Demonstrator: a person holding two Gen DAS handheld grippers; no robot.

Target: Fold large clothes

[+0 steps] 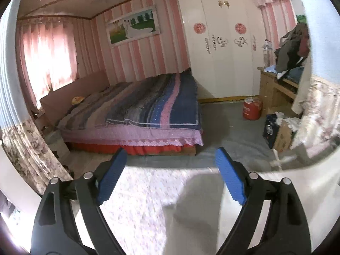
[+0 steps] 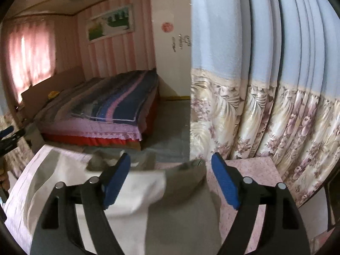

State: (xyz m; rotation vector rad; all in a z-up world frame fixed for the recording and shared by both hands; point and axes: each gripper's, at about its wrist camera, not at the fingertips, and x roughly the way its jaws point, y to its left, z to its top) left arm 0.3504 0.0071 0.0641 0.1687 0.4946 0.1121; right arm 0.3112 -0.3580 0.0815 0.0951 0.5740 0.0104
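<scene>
1. White and grey fabric, the garment, lay spread on the pink speckled surface directly below both grippers; its far edge was rumpled into a grey fold, and the picture was blurred there.
2. Right gripper: the blue pads stood wide apart above the garment, pressing on nothing.
3. Left gripper: the blue ribbed pads were likewise spread, with pale cloth lying below the gap and nothing pinched. In the right wrist view its blue tip showed at the far left edge, well apart from the right gripper.
4. Curtain: pale blue above and floral cream below, hanging just beside the surface on the right.
5. Bed: beyond the surface, across a strip of grey floor, covered with a striped blue, grey and pink blanket over a pink lace-edged spread and a red skirt.
6. Wardrobe: white, bearing two round red emblems and scrolled ornaments; any lettering was too small to read.
7. Framed picture: hung on the pink striped wall above the bed.
8. Red container: stood on the floor near the wardrobe beside a wooden desk piled with clothes; its white label was illegible.
</scene>
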